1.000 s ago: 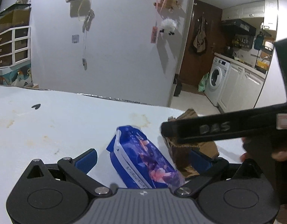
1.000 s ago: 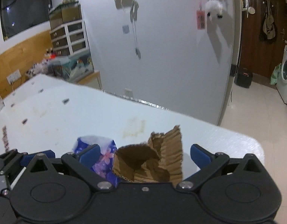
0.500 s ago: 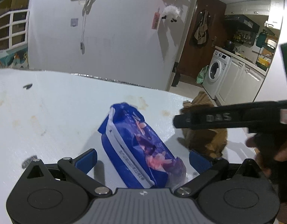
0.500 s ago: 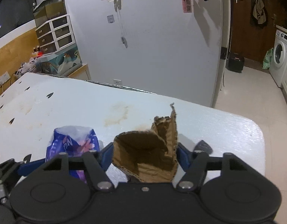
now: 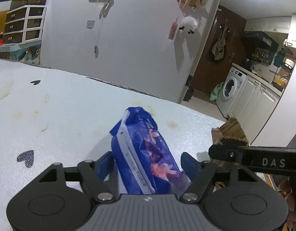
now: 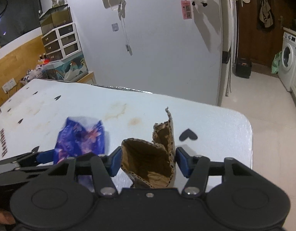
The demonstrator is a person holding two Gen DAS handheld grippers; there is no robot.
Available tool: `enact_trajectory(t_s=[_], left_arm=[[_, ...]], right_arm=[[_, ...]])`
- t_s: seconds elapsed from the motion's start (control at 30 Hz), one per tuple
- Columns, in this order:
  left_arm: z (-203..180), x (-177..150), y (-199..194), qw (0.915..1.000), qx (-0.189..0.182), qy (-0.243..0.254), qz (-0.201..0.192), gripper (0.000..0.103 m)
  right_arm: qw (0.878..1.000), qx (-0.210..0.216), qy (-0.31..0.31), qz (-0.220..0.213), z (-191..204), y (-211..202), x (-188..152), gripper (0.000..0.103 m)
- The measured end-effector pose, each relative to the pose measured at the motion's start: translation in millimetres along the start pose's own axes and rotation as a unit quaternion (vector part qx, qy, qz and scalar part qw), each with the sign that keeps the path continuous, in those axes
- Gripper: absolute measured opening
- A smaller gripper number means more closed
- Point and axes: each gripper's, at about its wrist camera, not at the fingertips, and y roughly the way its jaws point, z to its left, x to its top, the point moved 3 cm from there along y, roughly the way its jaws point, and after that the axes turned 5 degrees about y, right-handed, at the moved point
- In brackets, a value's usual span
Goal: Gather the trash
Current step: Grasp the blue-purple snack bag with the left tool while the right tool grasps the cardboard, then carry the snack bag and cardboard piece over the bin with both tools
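Trash is held in both grippers above the white table [image 5: 61,100]. A blue floral packet [image 5: 146,154] is clamped by the left gripper [image 5: 147,160], its long axis running straight ahead along the fingers — a torn cardboard scrap [image 6: 150,159] is pinched likewise in the right gripper [image 6: 148,160], just beside it. "DAS" is read on the right gripper's arm; the packet's print is blurred.
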Motion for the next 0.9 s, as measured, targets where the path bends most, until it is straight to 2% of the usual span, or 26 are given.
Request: enact_trajectory(t_s=[0.2, 0.3, 0.7, 0.9], left_arm=[[-6.8, -4.3, -4.9, 0.9999, -0.013, -0.006, 0.001, 0.039], [-11.6, -8.5, -11.5, 0.9999, -0.014, -0.003, 0.004, 0.033], [-26.2, -17.1, -49.5, 1.0, 0.001, 0.001, -0.009, 0.03], [-51.0, -23.6, -69.2, 0.9994, 0.002, 0.033, -0.013, 0.03]], right_arm=[[1.0, -0.006, -0.01, -0.004, 3.2, -13.5, -11.5, 0.058], [1.0, -0.008, -0.012, -0.008, 5.0, -21.0, -19.6, 0.058], [0.999, -0.016, -0.033, -0.029, 4.4, -62.5, -38.9, 0.057], [0.998, -0.036, -0.041, -0.042, -4.9, -89.2, -49.2, 0.056]])
